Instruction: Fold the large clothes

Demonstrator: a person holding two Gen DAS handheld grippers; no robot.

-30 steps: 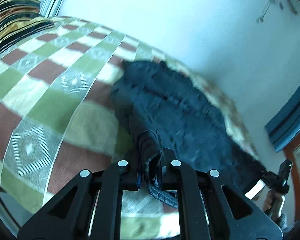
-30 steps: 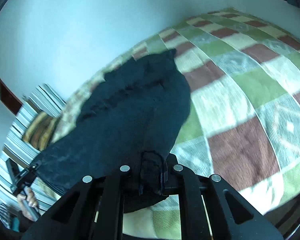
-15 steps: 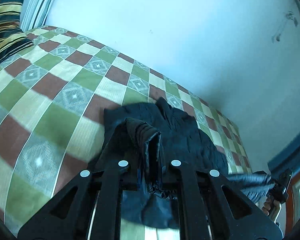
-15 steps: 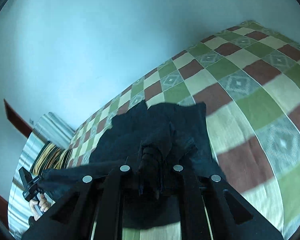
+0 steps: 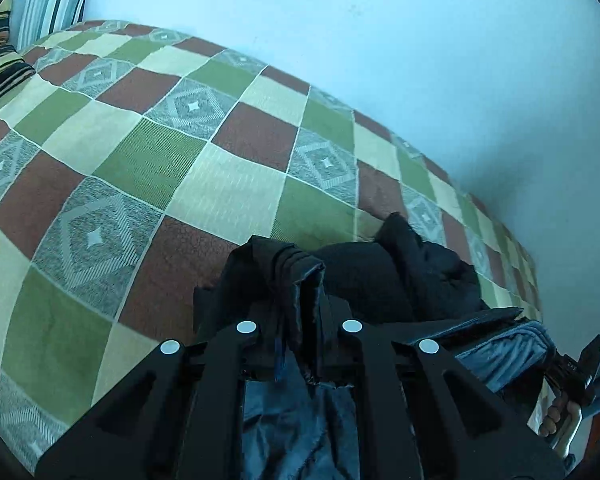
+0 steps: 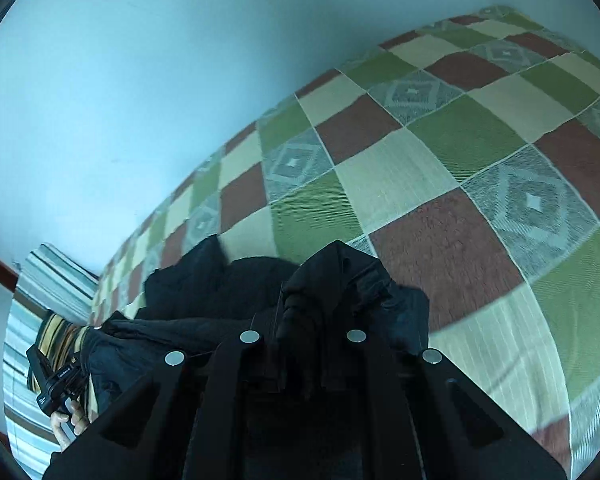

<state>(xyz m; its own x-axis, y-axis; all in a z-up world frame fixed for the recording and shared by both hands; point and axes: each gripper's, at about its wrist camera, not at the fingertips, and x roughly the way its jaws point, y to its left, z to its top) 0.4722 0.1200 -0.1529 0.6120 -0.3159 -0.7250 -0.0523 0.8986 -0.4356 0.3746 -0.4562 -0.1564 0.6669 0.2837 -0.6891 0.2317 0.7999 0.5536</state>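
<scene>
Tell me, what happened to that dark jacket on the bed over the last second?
The dark jacket lay spread across the checked bedspread; it has since been drawn back toward the person and bunched. The left gripper and right gripper stay clamped on it, as before.

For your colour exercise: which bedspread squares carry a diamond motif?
The grey squares on the bedspread; the green, red-brown and cream ones are plain.
</scene>
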